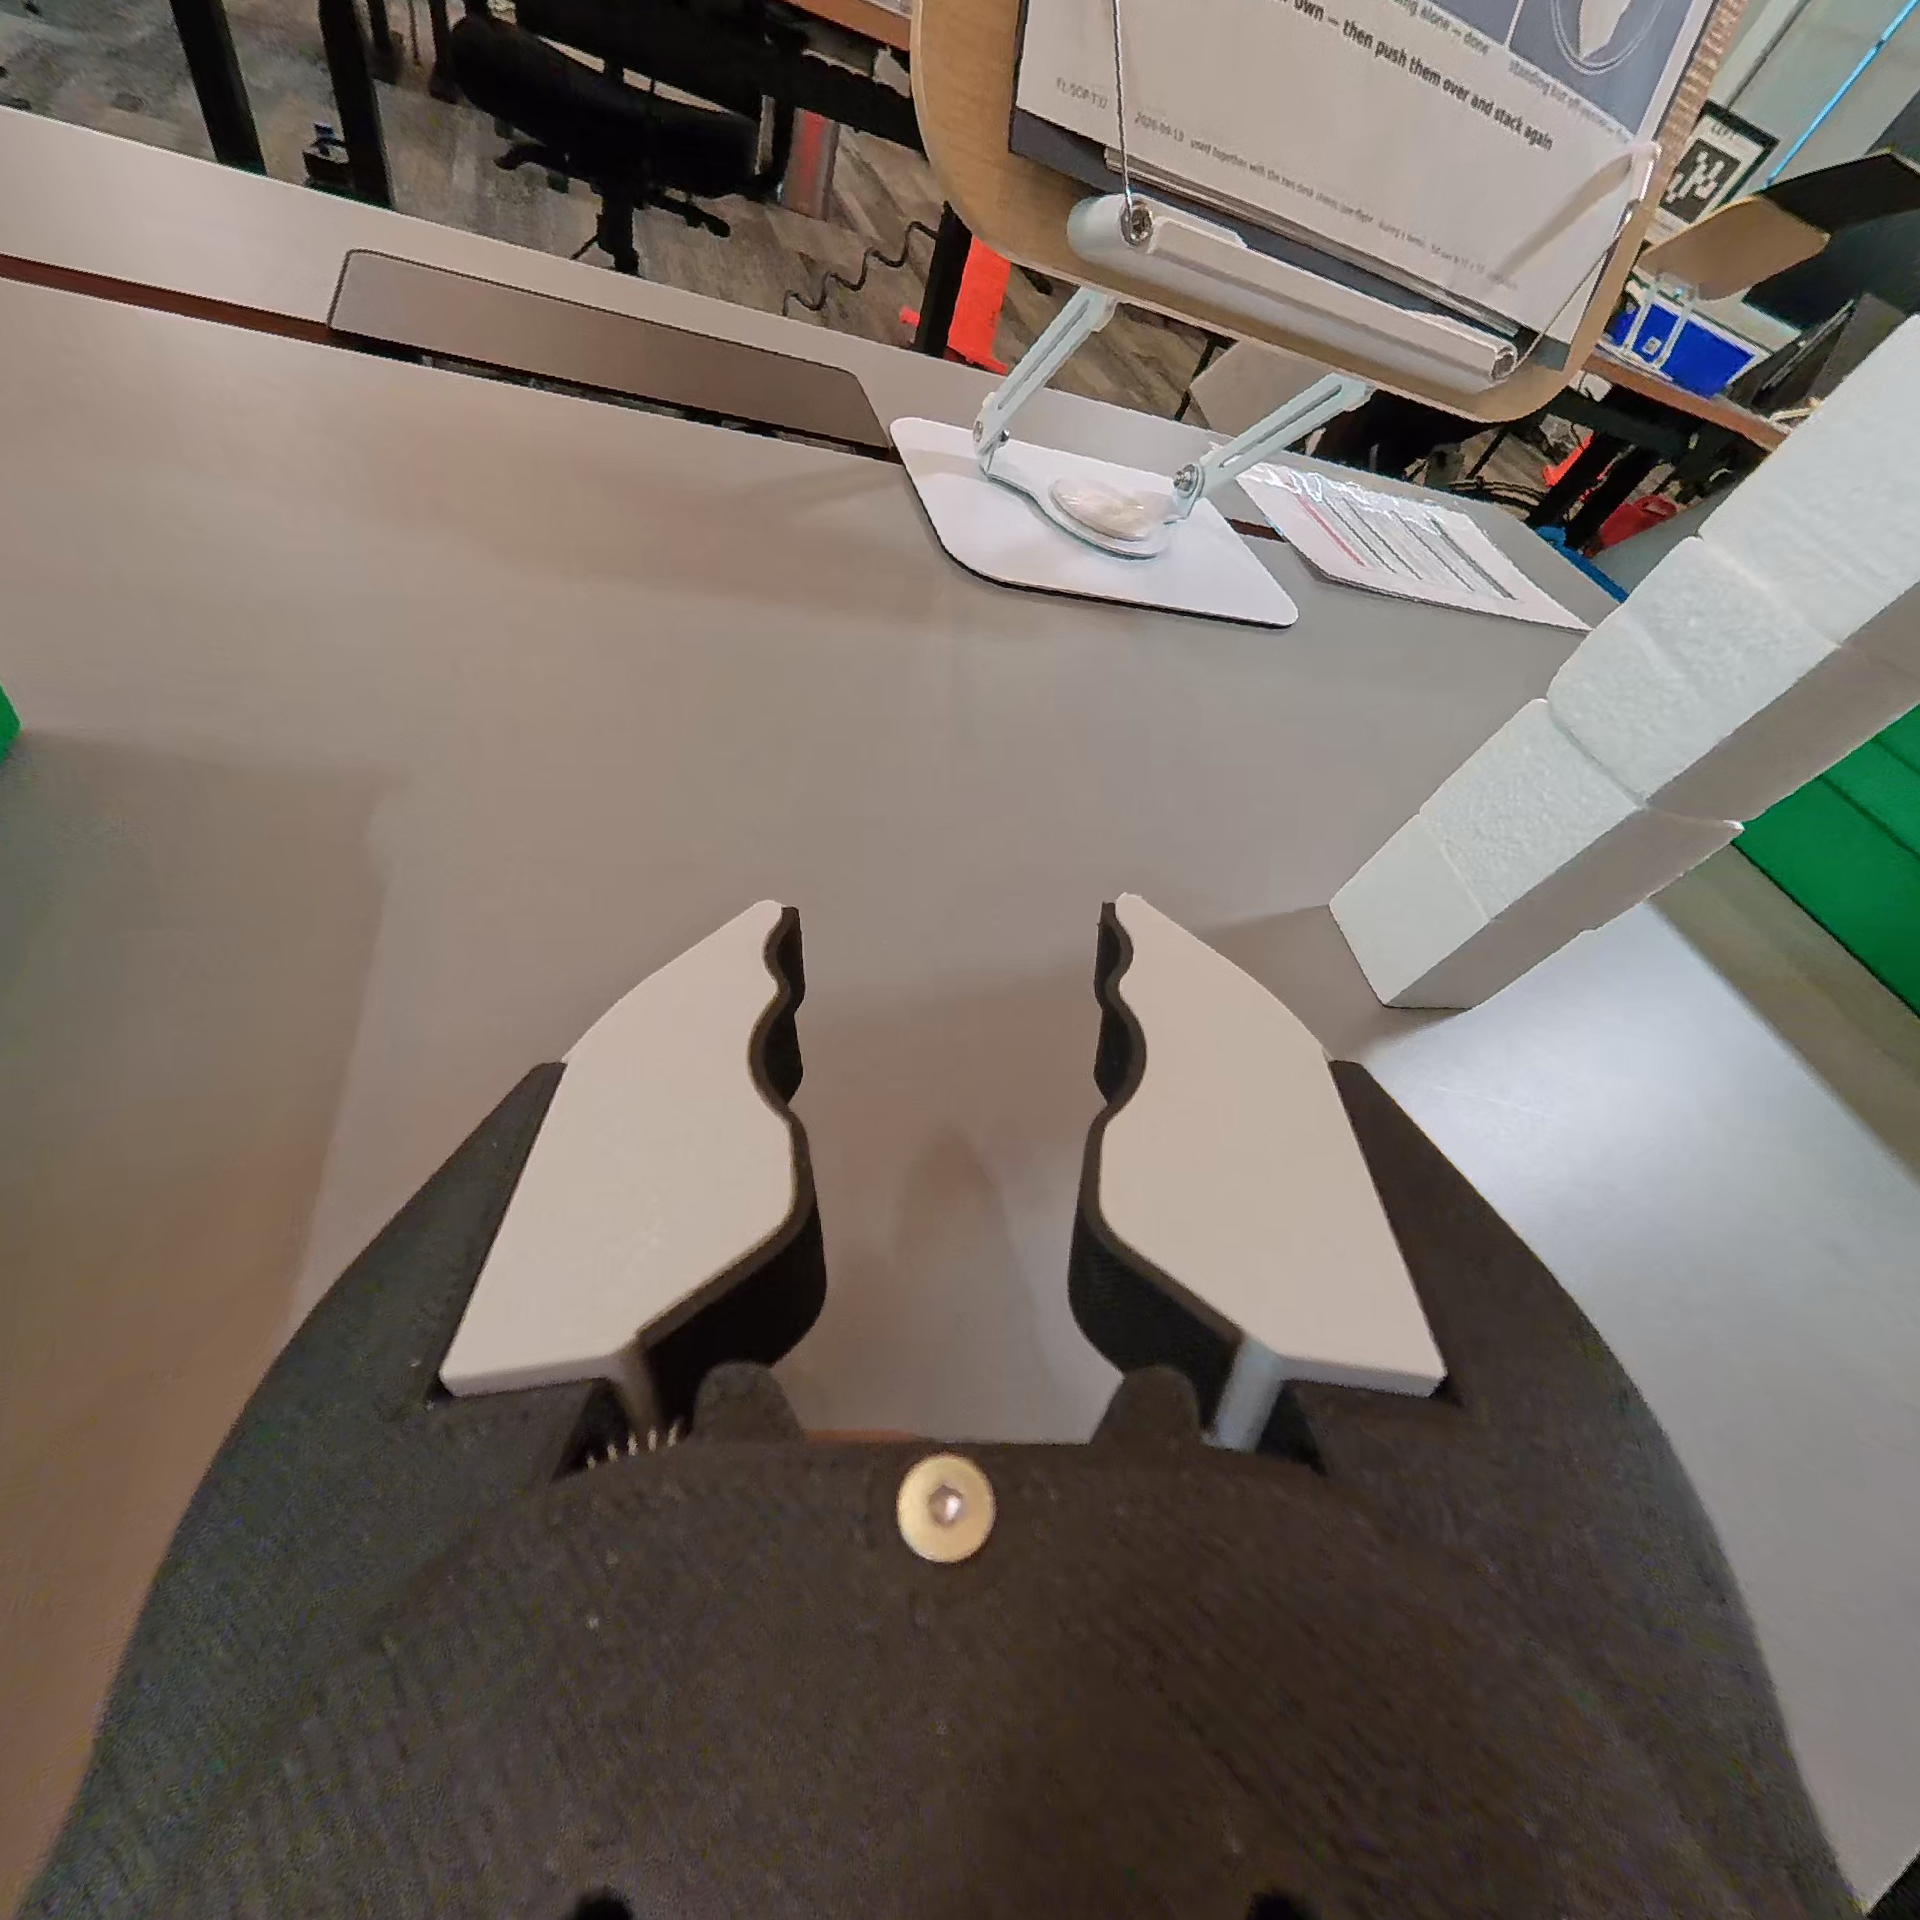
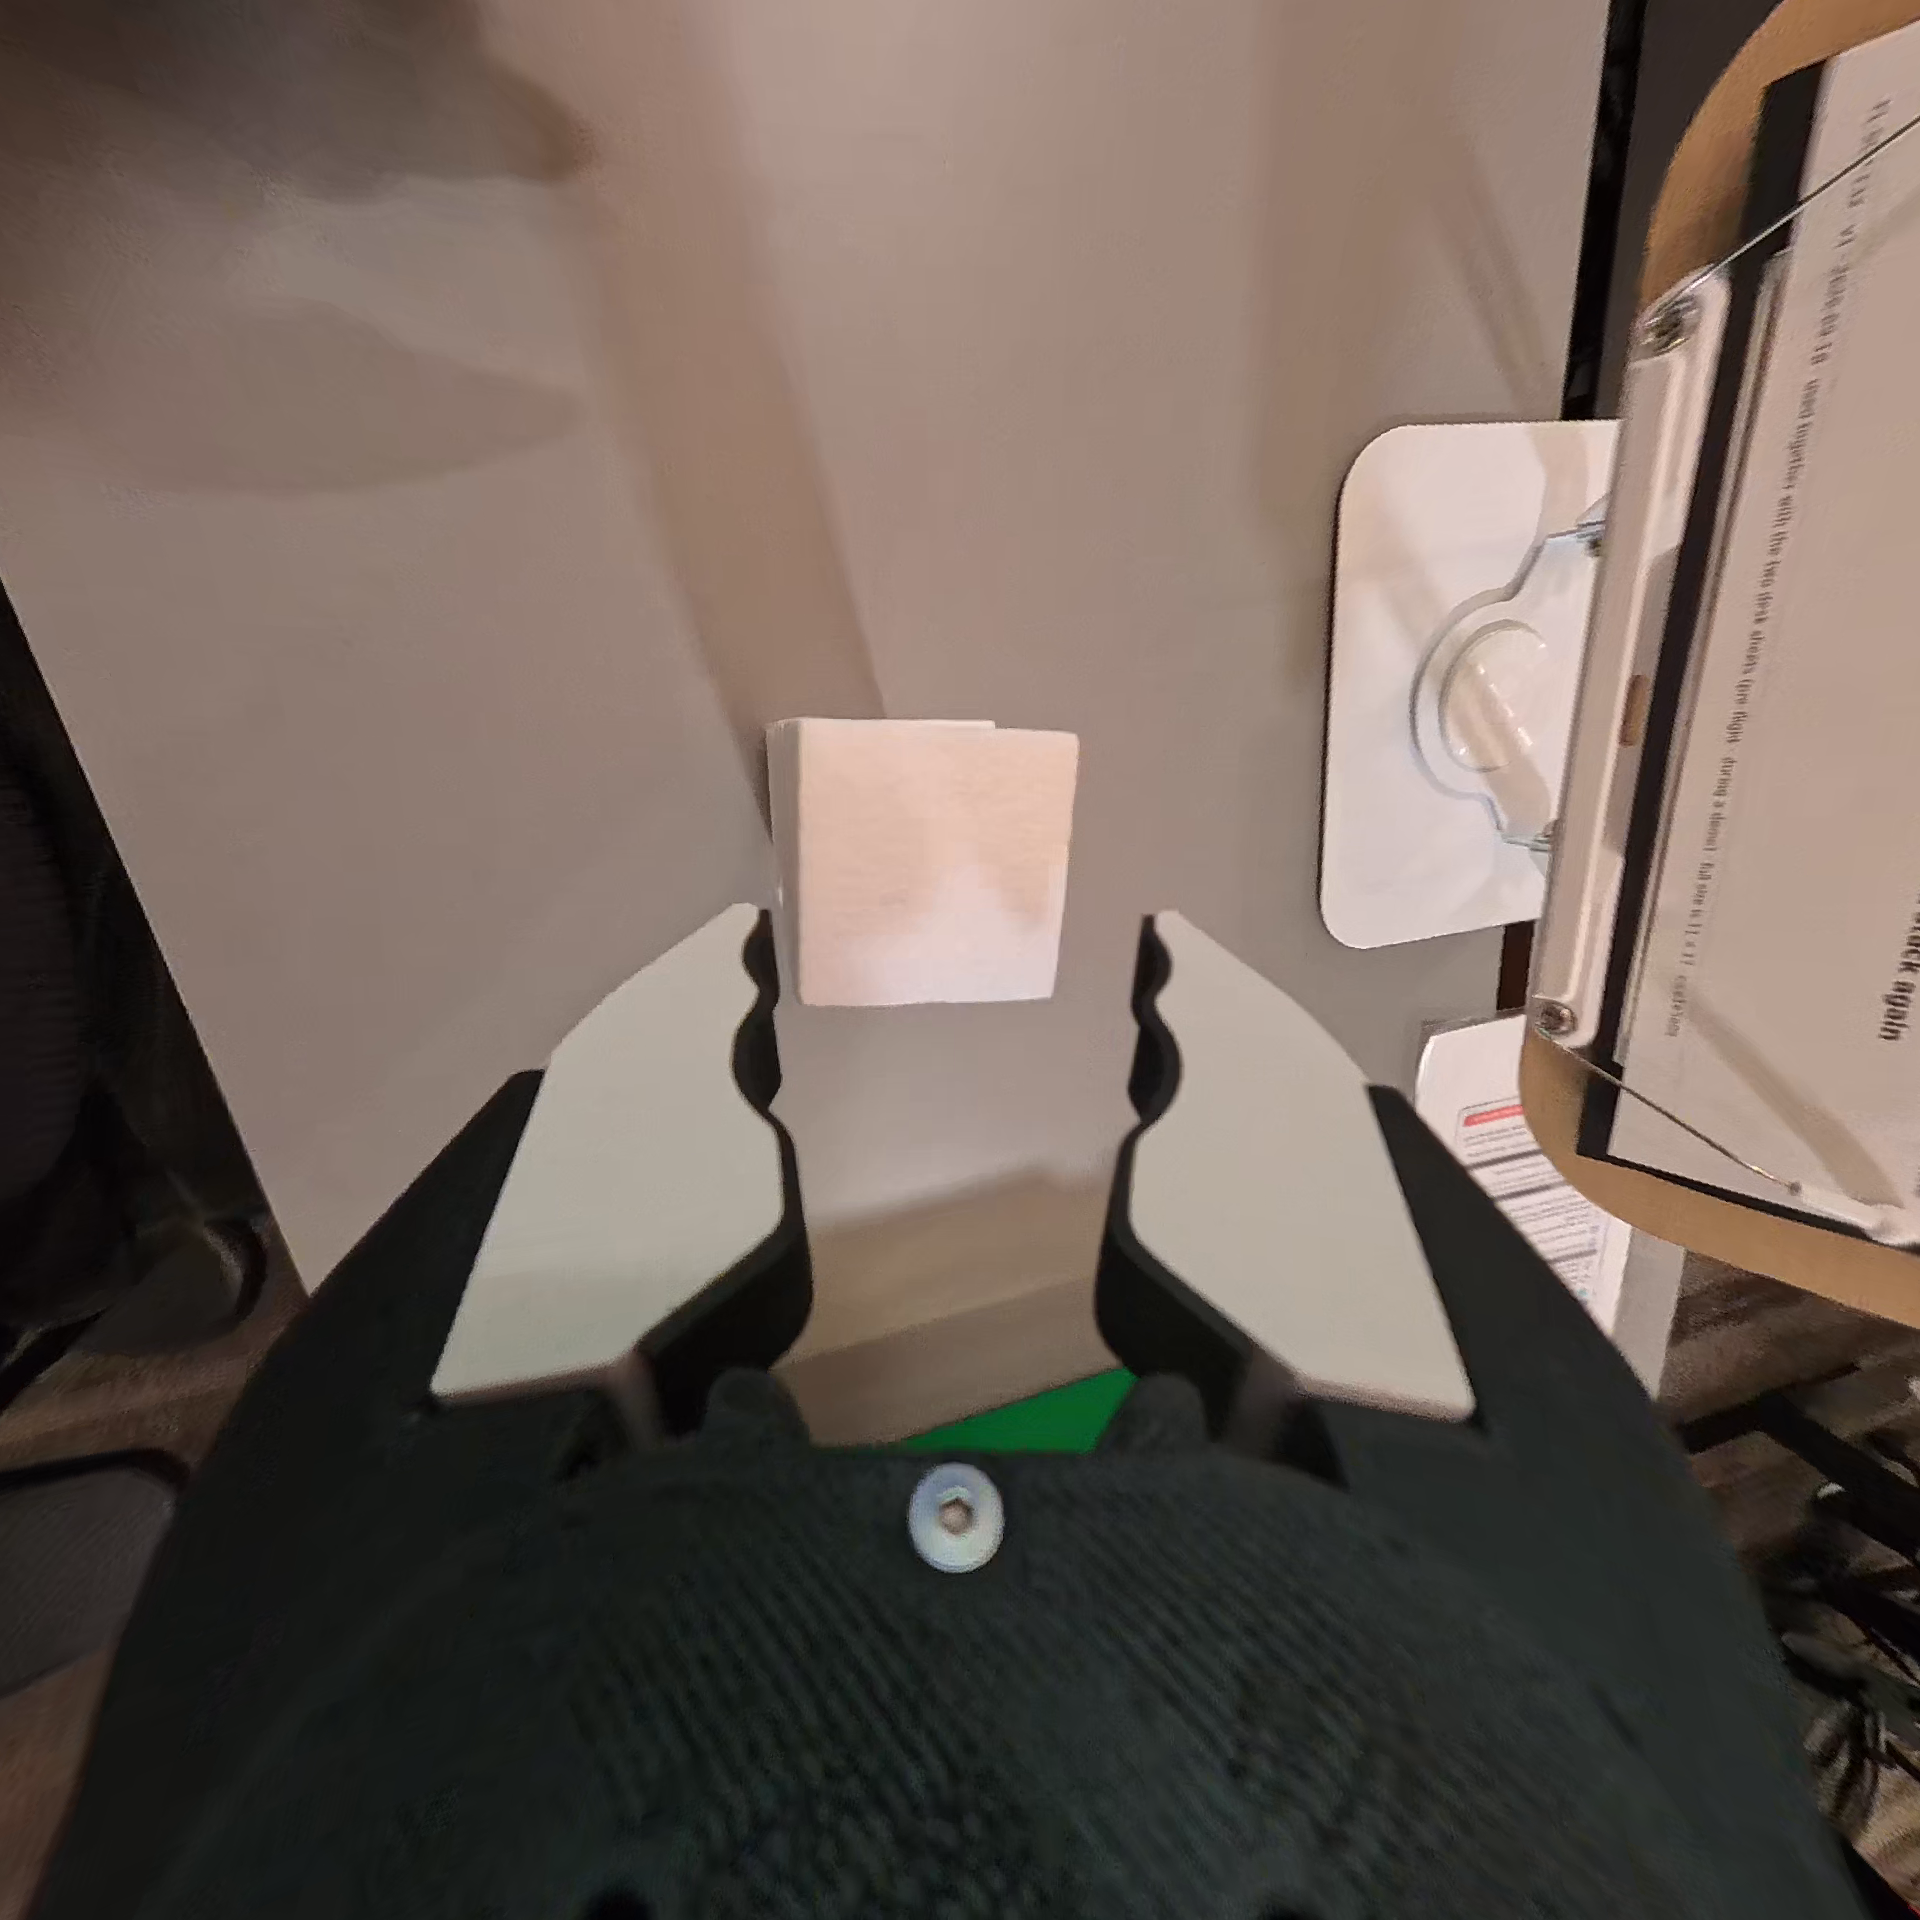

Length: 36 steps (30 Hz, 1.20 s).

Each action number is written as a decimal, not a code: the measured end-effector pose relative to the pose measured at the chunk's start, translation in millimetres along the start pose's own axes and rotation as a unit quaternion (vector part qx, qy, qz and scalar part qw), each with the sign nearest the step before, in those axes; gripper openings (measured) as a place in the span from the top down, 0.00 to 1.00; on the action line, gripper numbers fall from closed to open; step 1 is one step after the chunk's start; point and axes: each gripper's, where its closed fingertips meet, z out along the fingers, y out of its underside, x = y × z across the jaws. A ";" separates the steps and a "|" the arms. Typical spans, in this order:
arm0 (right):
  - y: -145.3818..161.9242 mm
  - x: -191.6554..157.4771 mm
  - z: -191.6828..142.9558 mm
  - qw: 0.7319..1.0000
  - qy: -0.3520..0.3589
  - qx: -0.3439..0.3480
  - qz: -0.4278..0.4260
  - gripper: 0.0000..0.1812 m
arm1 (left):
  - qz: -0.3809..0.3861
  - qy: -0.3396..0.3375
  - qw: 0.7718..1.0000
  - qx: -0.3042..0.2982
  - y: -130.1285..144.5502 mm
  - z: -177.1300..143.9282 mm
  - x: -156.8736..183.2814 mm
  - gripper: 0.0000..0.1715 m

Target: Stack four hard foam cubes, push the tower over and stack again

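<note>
A stack of white foam blocks [image 1: 1621, 790] stands on the grey table [image 1: 623, 675] at the right of the left wrist view, several blocks high. My left gripper [image 1: 948, 920] is open and empty, low over the bare table, to the left of the stack. In the right wrist view I look down on the top face of the stack's uppermost foam block [image 2: 925, 868]. My right gripper [image 2: 954, 925] is open above it, with the block just beyond and between the fingertips [image 2: 727, 935], not touching.
A document stand with a white base [image 1: 1091, 530] [image 2: 1455, 686] and a wooden board holding printed sheets [image 1: 1299, 156] [image 2: 1766, 644] stands at the back of the table. A laminated sheet [image 1: 1413, 551] lies beside it. A green surface [image 1: 1860, 821] sits behind the stack. Office chairs stand beyond the table. Left tips to right tips: about 25 cm.
</note>
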 end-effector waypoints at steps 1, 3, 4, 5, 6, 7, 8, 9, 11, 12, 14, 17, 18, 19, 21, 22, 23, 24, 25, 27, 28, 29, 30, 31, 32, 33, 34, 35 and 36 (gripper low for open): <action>-2.5 1.1 -4.9 1.000 0.004 0.013 0.006 0.62 | 0.001 -0.001 1.000 0.000 -0.1 -0.2 -0.1 0.68; -8.2 2.0 -16.2 0.998 0.009 0.051 0.030 0.62 | 0.000 -0.001 1.000 0.001 -0.3 -0.3 -0.3 0.68; -10.7 -0.1 -21.5 0.996 0.006 0.072 0.046 0.62 | -0.001 -0.001 1.000 0.001 -0.3 -0.3 -0.4 0.68; -12.7 -3.9 -25.8 0.994 -0.001 0.092 0.062 0.63 | -0.002 -0.001 1.000 0.000 -0.1 -0.2 -0.6 0.68; -14.0 -8.5 -29.3 0.991 -0.007 0.109 0.076 0.63 | -0.002 0.000 1.000 0.000 0.0 0.1 -0.5 0.68; -14.4 -13.3 -32.0 0.988 -0.009 0.125 0.087 0.63 | -0.002 0.000 1.000 -0.001 0.2 0.3 -0.5 0.68; -15.1 -17.5 -34.7 0.985 -0.005 0.143 0.098 0.62 | -0.002 0.000 1.000 -0.001 0.6 0.3 -0.1 0.68; -16.3 -21.0 -37.7 0.979 0.004 0.168 0.113 0.62 | -0.002 0.001 1.000 -0.002 0.8 0.5 0.3 0.68; -17.3 -27.1 -44.1 0.960 0.030 0.231 0.154 0.60 | 0.000 0.002 1.000 -0.002 1.1 0.7 1.6 0.68; -16.4 -31.4 -47.8 0.944 0.038 0.273 0.180 0.60 | 0.001 0.002 1.000 -0.003 1.3 1.1 2.1 0.68; -6.7 -35.3 -52.0 0.894 0.062 0.366 0.250 0.65 | 0.005 0.004 1.000 -0.005 2.4 2.2 4.0 0.68; 27.6 -36.1 -30.5 0.821 0.081 0.436 0.358 0.75 | 0.017 0.010 1.000 -0.007 3.9 3.4 8.8 0.68; 41.5 -33.4 -17.8 0.800 0.087 0.437 0.403 0.86 | 0.025 0.010 1.000 -0.006 3.9 3.5 10.2 0.69; 51.8 -31.9 -6.0 0.778 0.089 0.439 0.441 0.99 | 0.035 0.008 0.999 -0.002 2.6 3.2 11.3 0.71; 59.1 -40.1 13.3 0.761 0.062 0.445 0.469 1.00 | 0.069 0.011 0.997 0.015 -2.3 1.3 16.7 0.78; 61.6 -43.0 21.2 0.748 0.056 0.451 0.485 1.00 | 0.089 0.011 0.996 0.023 -4.5 0.3 19.4 0.82; 63.6 -46.5 29.7 0.741 0.050 0.449 0.496 1.00 | 0.105 0.008 0.994 0.031 -6.3 -0.2 21.6 0.86; 67.1 -49.7 39.3 0.742 0.053 0.438 0.505 1.00 | 0.117 0.009 0.992 0.036 -6.9 -0.3 24.3 0.88; 73.1 -52.4 49.0 0.747 0.068 0.417 0.513 1.00 | 0.126 0.013 0.991 0.038 -6.6 -0.1 27.1 0.91; 86.9 -57.2 62.0 0.761 0.120 0.371 0.519 1.00 | 0.138 0.015 0.990 0.036 -6.0 -0.7 29.3 0.94; 91.6 -60.8 64.2 0.769 0.140 0.350 0.517 1.00 | 0.140 0.012 0.989 0.038 -6.6 -2.3 28.4 0.96; 94.5 -64.8 63.3 0.776 0.156 0.336 0.510 1.00 | 0.137 0.010 0.990 0.042 -7.7 -4.7 27.4 0.98; 97.1 -69.0 60.4 0.782 0.172 0.328 0.502 1.00 | 0.133 0.010 0.990 0.047 -9.2 -7.5 26.3 0.99; 101.0 -73.5 58.0 0.784 0.189 0.320 0.497 1.00 | 0.126 0.011 0.991 0.053 -11.1 -10.0 25.2 1.00; 103.5 -78.9 56.9 0.786 0.199 0.317 0.492 1.00 | 0.118 0.012 0.991 0.057 -12.7 -11.8 24.0 1.00; 105.3 -84.2 57.8 0.790 0.203 0.314 0.486 1.00 | 0.108 0.015 0.992 0.059 -13.5 -12.9 22.9 1.00; 107.0 -88.4 60.9 0.794 0.200 0.308 0.484 1.00 | 0.098 0.019 0.993 0.058 -13.4 -13.5 22.6 1.00; 106.8 -90.8 64.6 0.799 0.189 0.304 0.483 1.00 | 0.088 0.025 0.994 0.055 -12.8 -13.7 22.8 1.00; 107.0 -90.2 67.4 0.800 0.181 0.303 0.485 1.00 | 0.078 0.030 0.995 0.053 -12.0 -14.1 23.4 1.00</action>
